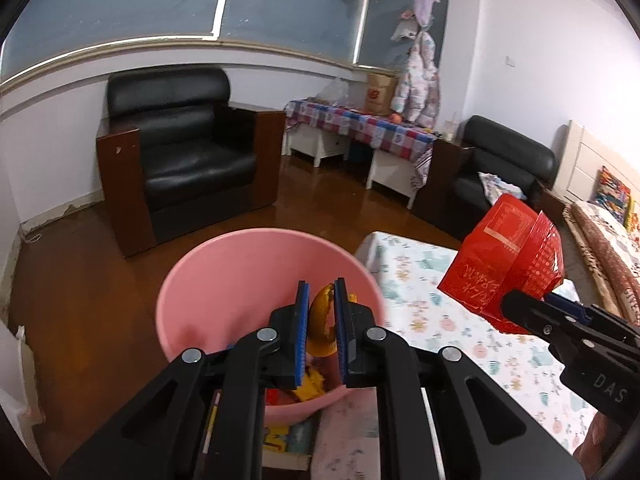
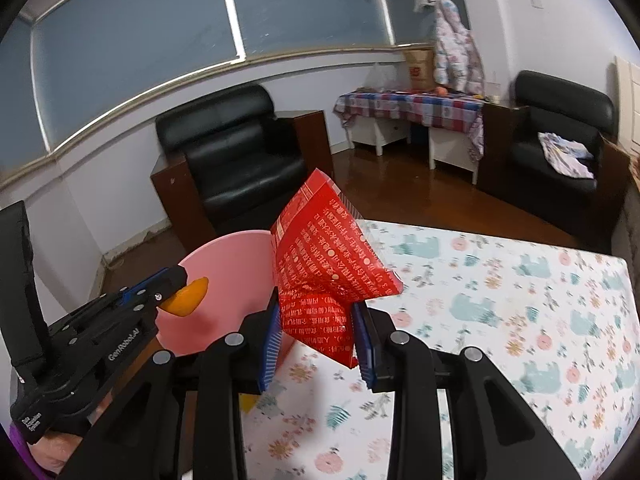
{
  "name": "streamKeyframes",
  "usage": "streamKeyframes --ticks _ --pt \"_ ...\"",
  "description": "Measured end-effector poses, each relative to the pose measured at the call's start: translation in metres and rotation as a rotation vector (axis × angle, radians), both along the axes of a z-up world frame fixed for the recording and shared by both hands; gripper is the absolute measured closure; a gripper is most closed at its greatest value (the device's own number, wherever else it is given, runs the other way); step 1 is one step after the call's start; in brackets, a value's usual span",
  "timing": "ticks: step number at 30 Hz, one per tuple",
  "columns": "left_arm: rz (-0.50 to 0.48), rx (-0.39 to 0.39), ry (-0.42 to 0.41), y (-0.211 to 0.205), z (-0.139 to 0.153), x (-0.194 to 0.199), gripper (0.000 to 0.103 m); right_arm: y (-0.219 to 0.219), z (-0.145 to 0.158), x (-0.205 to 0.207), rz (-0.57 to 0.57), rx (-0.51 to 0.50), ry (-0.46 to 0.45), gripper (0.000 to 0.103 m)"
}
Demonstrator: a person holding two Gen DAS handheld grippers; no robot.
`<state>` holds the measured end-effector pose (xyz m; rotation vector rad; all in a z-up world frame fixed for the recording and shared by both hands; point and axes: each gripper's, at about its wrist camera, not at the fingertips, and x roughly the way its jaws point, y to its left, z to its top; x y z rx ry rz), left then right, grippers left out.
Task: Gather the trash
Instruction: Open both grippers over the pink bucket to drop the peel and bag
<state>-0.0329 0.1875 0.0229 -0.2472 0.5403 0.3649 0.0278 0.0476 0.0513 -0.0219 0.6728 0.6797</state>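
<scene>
- Progress, as I judge it: the pink bin (image 1: pixel 240 280) already has some scraps at its bottom — yellow and red bits show under the left claw (image 1: pixel 321 316) — so part of the collecting is done, but both pieces in hand are not yet dropped.
- The left claw is clamped on an orange peel (image 1: pixel 322 320), held above the bin's mouth; letting go there should land it inside.
- The right claw (image 2: pixel 316 332) is clamped on the lower end of a crumpled red wrapper (image 2: pixel 328 264), which stands up from the pads. In the right wrist view it hangs just beside the bin's rim, over the edge of the table (image 2: pixel 500 320) and not yet over the opening, so it has to travel toward the bin before release.
- What is left beyond these two I cannot tell — the floral cloth on the table shows no other loose trash in the part that is visible.
- Around the bin: a black armchair (image 1: pixel 180 148) behind it on the wood floor, a low checked-cloth bench (image 1: pixel 360 128) further back, and a second armchair (image 2: pixel 560 132) beyond the table.
- In the way: the left claw sits over the bin's opening, so the wrapper's path is narrow, and the light, springy wrapper may catch on the rim.
</scene>
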Motion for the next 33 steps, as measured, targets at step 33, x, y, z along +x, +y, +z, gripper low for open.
streamKeyframes --ticks 33 --pt "0.093 -0.039 0.132 0.050 -0.044 0.021 0.089 0.124 -0.043 0.037 0.150 -0.161 0.006 0.070"
